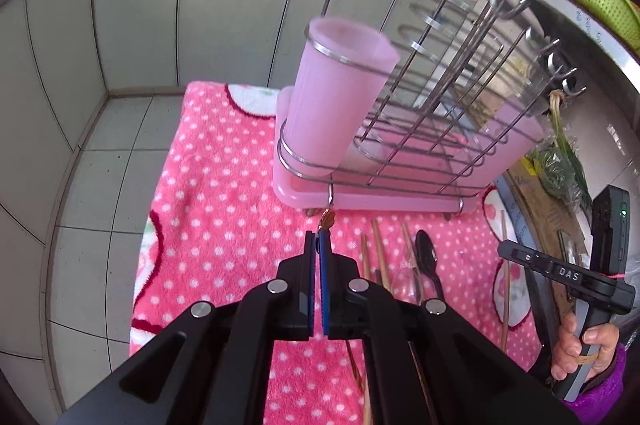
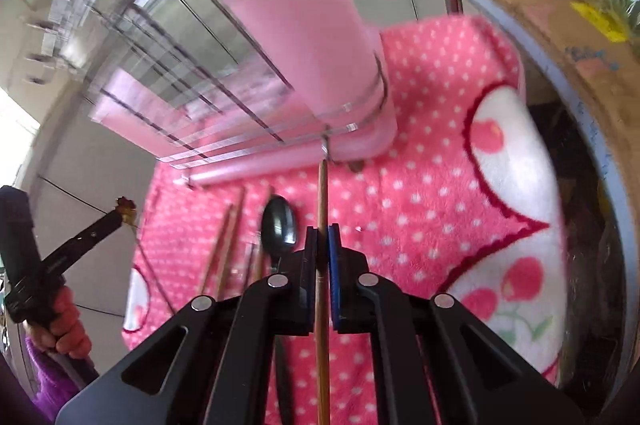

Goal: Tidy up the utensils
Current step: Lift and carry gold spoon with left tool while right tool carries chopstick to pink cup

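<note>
1. Right claw (image 2: 321,253): clamped on chopstick (image 2: 322,193).
2. Left claw (image 1: 317,253): pinching a thin stick with brown tip (image 1: 326,218).
3. Step: lifting; next, aim into cup (image 1: 336,89), 12 o'clock.

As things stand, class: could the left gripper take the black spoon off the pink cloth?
Probably not yet. The left gripper is already shut on a thin utensil, though the black spoon lies uncovered beside it.

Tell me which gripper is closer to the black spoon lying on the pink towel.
Right. The right gripper hangs just beside the black spoon, shut on a wooden chopstick. The left gripper is farther off to the spoon's other side, beyond the loose chopsticks.
</note>
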